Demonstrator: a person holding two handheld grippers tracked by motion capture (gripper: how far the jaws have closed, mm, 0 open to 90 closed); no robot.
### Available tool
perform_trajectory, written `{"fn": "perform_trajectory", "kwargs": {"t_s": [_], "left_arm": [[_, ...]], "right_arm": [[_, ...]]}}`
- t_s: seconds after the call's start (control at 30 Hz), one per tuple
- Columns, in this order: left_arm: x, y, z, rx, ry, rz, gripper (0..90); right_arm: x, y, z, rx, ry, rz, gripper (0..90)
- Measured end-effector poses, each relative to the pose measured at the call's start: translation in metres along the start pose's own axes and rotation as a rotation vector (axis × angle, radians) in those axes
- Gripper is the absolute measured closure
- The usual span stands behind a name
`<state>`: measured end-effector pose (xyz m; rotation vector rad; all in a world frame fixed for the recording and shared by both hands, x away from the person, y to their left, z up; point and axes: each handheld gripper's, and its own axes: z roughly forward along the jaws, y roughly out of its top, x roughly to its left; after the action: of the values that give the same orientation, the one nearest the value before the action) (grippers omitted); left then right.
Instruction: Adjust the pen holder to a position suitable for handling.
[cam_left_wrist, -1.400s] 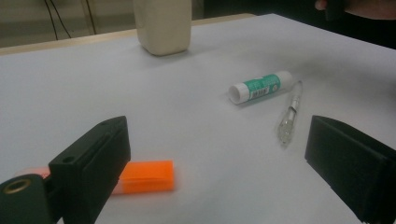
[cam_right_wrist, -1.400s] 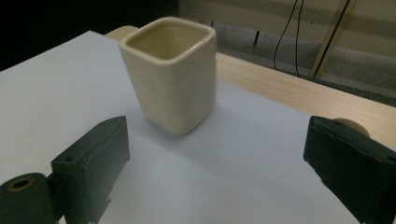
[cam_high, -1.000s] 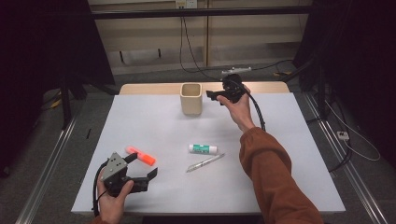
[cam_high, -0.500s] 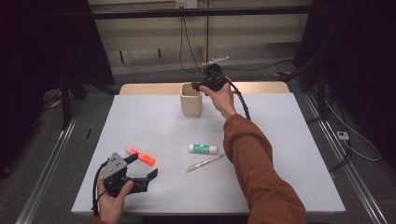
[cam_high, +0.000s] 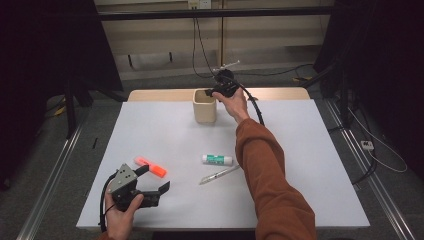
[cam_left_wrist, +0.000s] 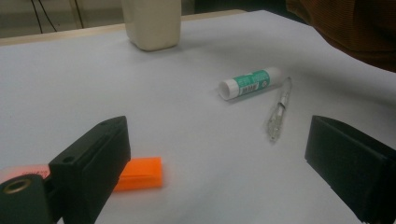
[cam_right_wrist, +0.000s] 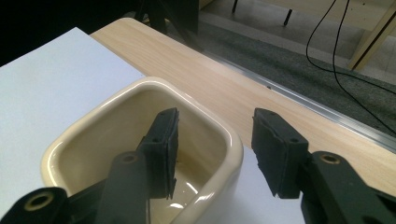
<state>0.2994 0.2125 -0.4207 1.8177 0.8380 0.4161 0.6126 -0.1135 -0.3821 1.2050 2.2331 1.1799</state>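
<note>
A cream square cup (cam_high: 204, 109) stands at the far middle of the white table (cam_high: 310, 150). My right gripper (cam_high: 209, 93) hovers over its right rim. In the right gripper view the cup (cam_right_wrist: 140, 86) has one jaw inside it and the other outside. The right gripper (cam_right_wrist: 217, 116) straddles the near wall, its jaws have just been closing, and the pads stand clear of the wall. My left gripper (cam_high: 156, 178) rests open at the front left, beside an orange highlighter (cam_high: 151, 167). The left gripper (cam_left_wrist: 219, 135) holds nothing.
A green-and-white glue stick (cam_high: 217, 159) and a clear pen (cam_high: 219, 174) lie mid-table, near the orange sleeve (cam_high: 265, 170) that crosses above them. The table's wooden far edge (cam_high: 280, 93) runs behind the cup. Cables hang beyond it.
The right hand has moved left from beside the cup to over its rim, and its jaws have narrowed. The left hand has stayed put.
</note>
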Motion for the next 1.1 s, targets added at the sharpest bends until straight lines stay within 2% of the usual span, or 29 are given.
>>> {"fn": "perform_trajectory", "kwargs": {"t_s": [0.1, 0.27, 0.47, 0.6, 1.1], "left_arm": [[0.0000, -0.0001, -0.0001, 0.000, -0.001, -0.001, 6.7], [0.0000, -0.0001, 0.0000, 0.001, -0.001, -0.001, 6.7], [-0.0009, -0.0003, 0.0006, 0.005, -0.006, 0.002, 6.7], [-0.0005, -0.0002, 0.0002, 0.004, -0.007, 0.000, 6.7], [-0.0011, -0.0007, 0.0016, 0.012, -0.013, -0.003, 6.7]], "right_arm": [[-0.0010, -0.0016, 0.0032, 0.005, 0.009, 0.000, 57.1], [-0.0050, -0.0053, 0.0076, 0.015, 0.013, 0.012, 56.4], [-0.0056, -0.0078, 0.0106, 0.013, 0.027, 0.005, 68.5], [-0.0051, -0.0071, 0.0103, 0.022, 0.023, -0.009, 69.6], [-0.0019, -0.0052, 0.0077, 0.037, 0.015, -0.007, 70.0]]}}
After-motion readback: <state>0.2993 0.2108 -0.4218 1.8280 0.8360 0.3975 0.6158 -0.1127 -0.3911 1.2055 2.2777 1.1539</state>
